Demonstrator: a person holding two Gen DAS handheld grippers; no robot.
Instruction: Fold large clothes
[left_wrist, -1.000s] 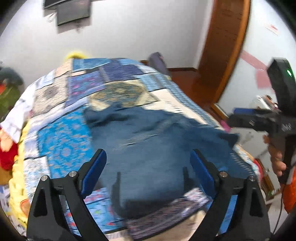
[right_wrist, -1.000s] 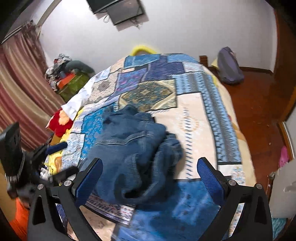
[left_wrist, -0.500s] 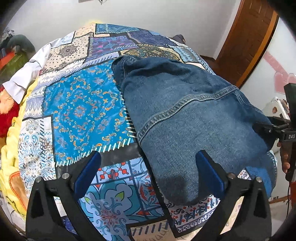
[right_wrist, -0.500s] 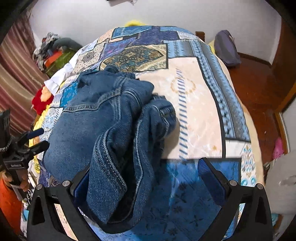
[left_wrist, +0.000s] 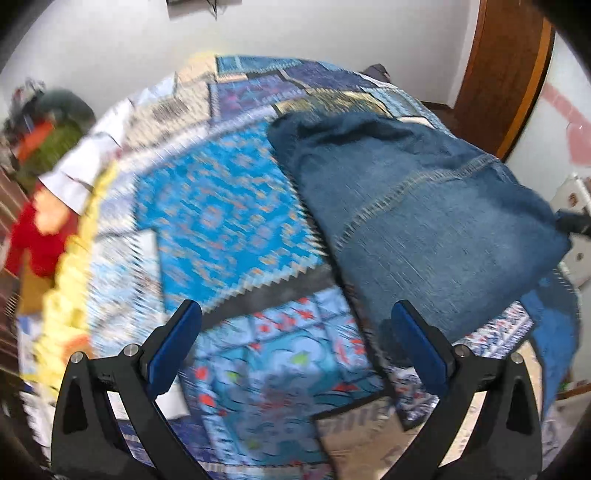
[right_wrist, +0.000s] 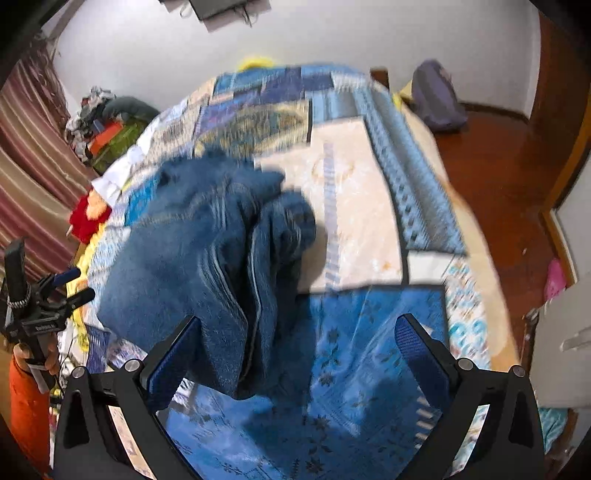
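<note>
We hold our left hand-held gripper (left_wrist: 295, 343) with its jaws spread wide and nothing between them, hovering over the near part of the bed (left_wrist: 221, 206) with its patchwork bedspread. The blue jeans (left_wrist: 424, 206) lie bunched on the bedspread, to the right of this gripper, their near end draping toward the bed's edge. Our right hand-held gripper (right_wrist: 299, 347) is also spread wide and grips nothing; its left finger (right_wrist: 170, 358) sits just beside the near fold of the jeans, though we cannot tell whether it touches. From the right wrist view the jeans form a rumpled heap on the bed's left half. Both views are motion-blurred.
</note>
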